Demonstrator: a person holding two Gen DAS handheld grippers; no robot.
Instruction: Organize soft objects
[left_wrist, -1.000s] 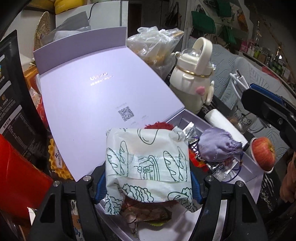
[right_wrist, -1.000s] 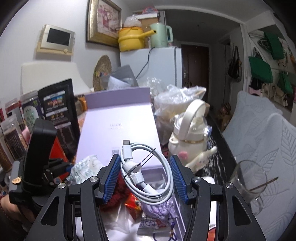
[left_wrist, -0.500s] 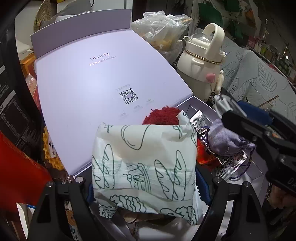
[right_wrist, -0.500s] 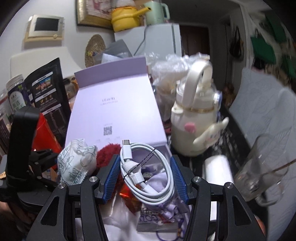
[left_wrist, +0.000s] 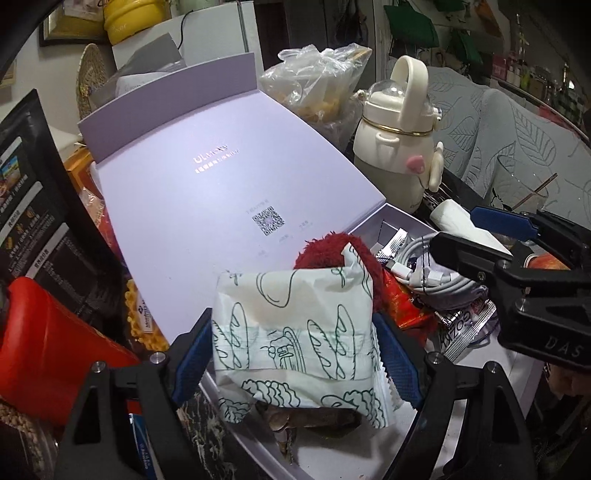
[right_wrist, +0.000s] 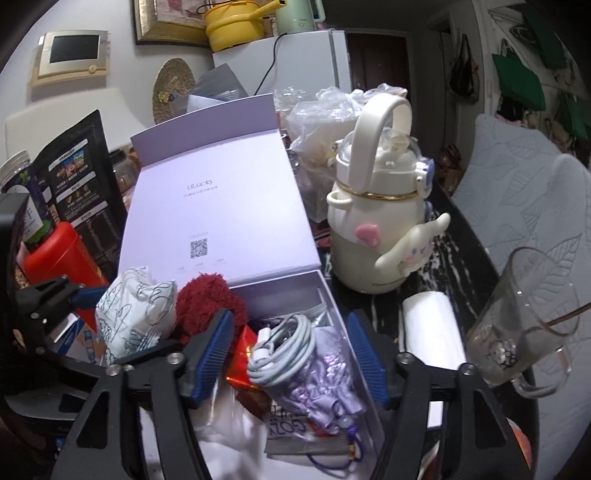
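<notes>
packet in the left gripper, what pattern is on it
The packet is white with dark green line drawings of bread loaves; clearest in the left wrist view.

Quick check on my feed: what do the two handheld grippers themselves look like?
Both match: the left gripper and right gripper have black angular frames with silver screws and blue ribbed finger pads. White "DAS" lettering marks the right one's body. No cables or sleeves visible.

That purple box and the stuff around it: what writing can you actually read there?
"ULucky": box lid, above a QR code.
"GOZ...": silver packet, cut off.
"DAS...": right gripper.
Black bag print and the lid's small print: too small to read.
</notes>
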